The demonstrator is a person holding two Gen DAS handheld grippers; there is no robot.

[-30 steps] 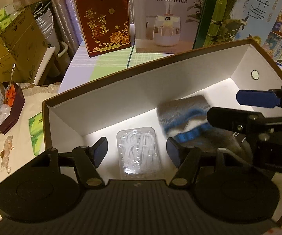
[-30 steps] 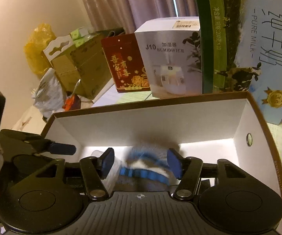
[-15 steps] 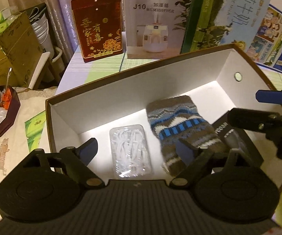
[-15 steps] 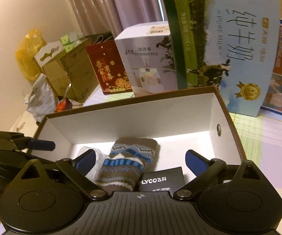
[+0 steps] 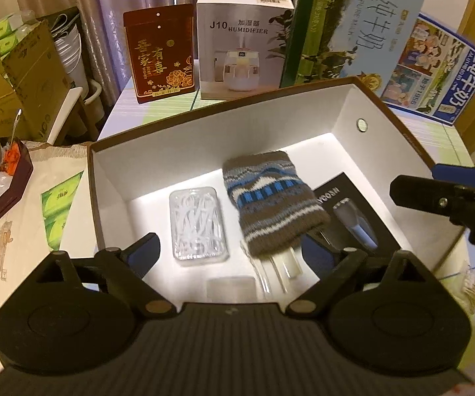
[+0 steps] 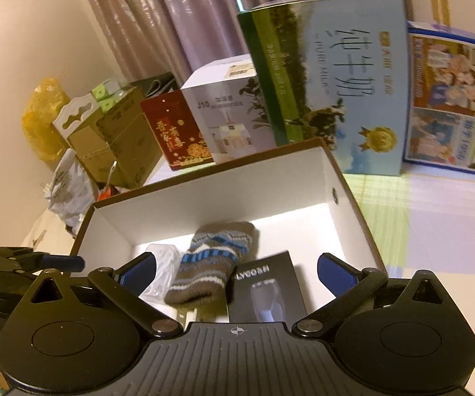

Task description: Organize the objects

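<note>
Both jaws stand spread and empty, the left gripper (image 5: pixel 234 250) low in its frame and the right gripper (image 6: pixel 236 272) likewise, above the knitted sock (image 5: pixel 272 201) lying mid-frame in the white box (image 5: pixel 178 138), between a clear plastic case (image 5: pixel 199 226) and a black carton (image 5: pixel 353 211).

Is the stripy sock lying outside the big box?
No, the sock lies inside the box, on its white floor between a clear plastic case and a black packet.
</note>
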